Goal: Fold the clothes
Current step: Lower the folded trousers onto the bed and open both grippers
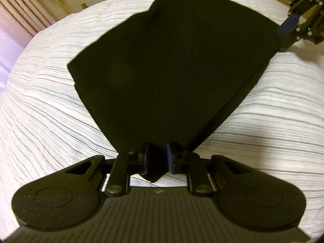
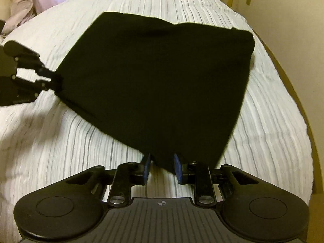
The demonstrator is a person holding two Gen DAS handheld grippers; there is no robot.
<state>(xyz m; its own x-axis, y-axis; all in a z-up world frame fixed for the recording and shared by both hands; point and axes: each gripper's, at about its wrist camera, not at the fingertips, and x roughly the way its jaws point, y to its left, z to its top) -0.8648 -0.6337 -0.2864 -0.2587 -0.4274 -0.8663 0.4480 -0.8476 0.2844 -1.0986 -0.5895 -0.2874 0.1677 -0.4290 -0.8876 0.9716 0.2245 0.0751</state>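
A black folded garment (image 1: 172, 70) lies on a white striped bedspread (image 1: 40, 111). My left gripper (image 1: 158, 159) is shut on the garment's near corner, with black cloth pinched between its blue pads. In the right wrist view the same garment (image 2: 158, 85) spreads ahead. My right gripper (image 2: 162, 168) has its jaws partly apart around another corner, and the cloth sits between the pads. The right gripper also shows in the left wrist view (image 1: 291, 24) at the garment's far right corner. The left gripper shows in the right wrist view (image 2: 48, 81) at the left corner.
The bedspread (image 2: 60, 141) covers a bed that fills both views. A pink radiator (image 1: 24, 10) stands at the far left. A beige wall (image 2: 283, 10) and a wooden bed edge (image 2: 303, 111) run along the right. Pale cloth (image 2: 18, 12) lies at the far left.
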